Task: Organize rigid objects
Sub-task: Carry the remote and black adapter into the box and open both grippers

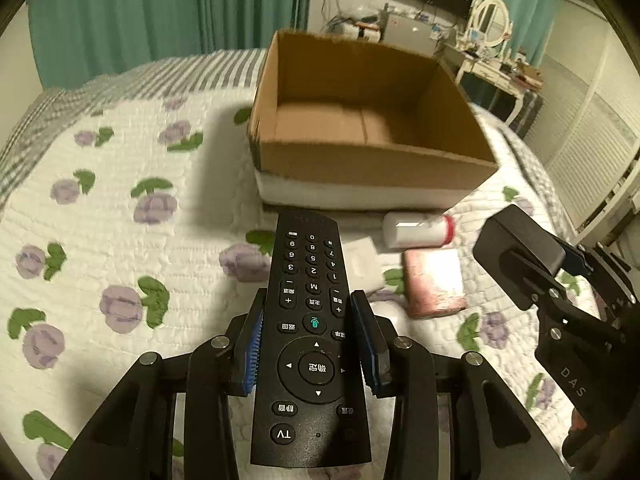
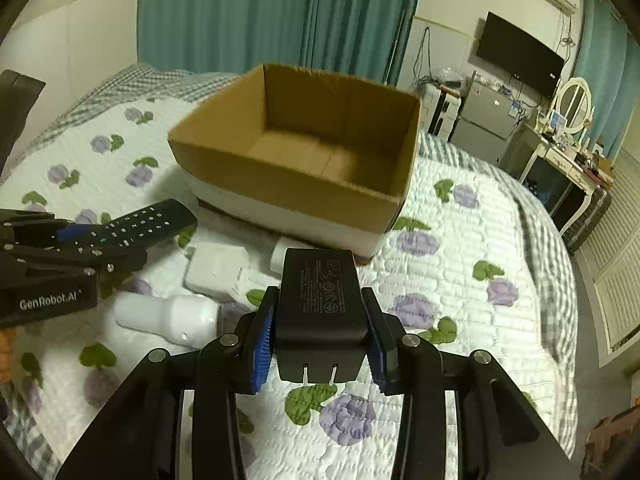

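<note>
My left gripper (image 1: 312, 312) is shut on a black TV remote (image 1: 310, 320), held above the flowered bed quilt and pointing at an open cardboard box (image 1: 376, 160). My right gripper (image 2: 320, 312) is shut on a black power adapter (image 2: 320, 304) with its two prongs facing the camera, held above the quilt in front of the same box (image 2: 280, 188). The box looks empty. The right gripper with the adapter shows at the right of the left wrist view (image 1: 520, 256). The left gripper with the remote shows at the left of the right wrist view (image 2: 132, 228).
On the quilt before the box lie a white bottle with a red cap (image 1: 416, 230), a pink packet (image 1: 434, 282), a white charger (image 2: 218, 266) and a white bottle (image 2: 168, 318). A dresser with a mirror (image 2: 572, 100) and a wall TV (image 2: 520, 54) stand beyond the bed.
</note>
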The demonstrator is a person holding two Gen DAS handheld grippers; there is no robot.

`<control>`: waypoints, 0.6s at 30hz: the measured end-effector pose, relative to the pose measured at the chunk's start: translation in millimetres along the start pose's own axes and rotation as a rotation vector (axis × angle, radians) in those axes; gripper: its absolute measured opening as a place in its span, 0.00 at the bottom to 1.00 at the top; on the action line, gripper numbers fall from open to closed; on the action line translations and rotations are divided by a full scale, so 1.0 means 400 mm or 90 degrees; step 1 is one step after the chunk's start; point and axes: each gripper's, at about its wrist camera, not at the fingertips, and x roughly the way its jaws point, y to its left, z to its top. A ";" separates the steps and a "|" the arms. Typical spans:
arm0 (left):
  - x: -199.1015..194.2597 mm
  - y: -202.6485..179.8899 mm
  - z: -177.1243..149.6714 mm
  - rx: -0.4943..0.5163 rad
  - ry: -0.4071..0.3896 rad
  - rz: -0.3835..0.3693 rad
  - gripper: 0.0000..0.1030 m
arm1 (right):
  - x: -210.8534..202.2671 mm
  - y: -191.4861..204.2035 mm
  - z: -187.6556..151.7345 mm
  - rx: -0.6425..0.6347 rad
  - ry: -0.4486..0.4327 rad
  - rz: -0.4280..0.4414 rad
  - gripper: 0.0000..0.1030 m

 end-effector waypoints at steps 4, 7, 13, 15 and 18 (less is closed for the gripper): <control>-0.054 -0.009 0.027 0.019 -0.028 -0.009 0.39 | -0.047 0.012 0.051 -0.005 -0.025 -0.009 0.38; -0.092 -0.014 0.063 0.033 -0.054 -0.010 0.39 | -0.083 0.016 0.098 -0.003 -0.053 -0.015 0.38; -0.129 -0.014 0.158 0.047 -0.093 -0.022 0.39 | -0.130 -0.009 0.219 0.035 -0.105 -0.012 0.38; -0.128 -0.017 0.190 0.055 -0.103 -0.024 0.39 | -0.132 -0.014 0.262 0.033 -0.118 -0.020 0.38; -0.108 -0.026 0.248 0.071 -0.116 -0.028 0.39 | -0.122 -0.024 0.316 0.035 -0.134 -0.028 0.38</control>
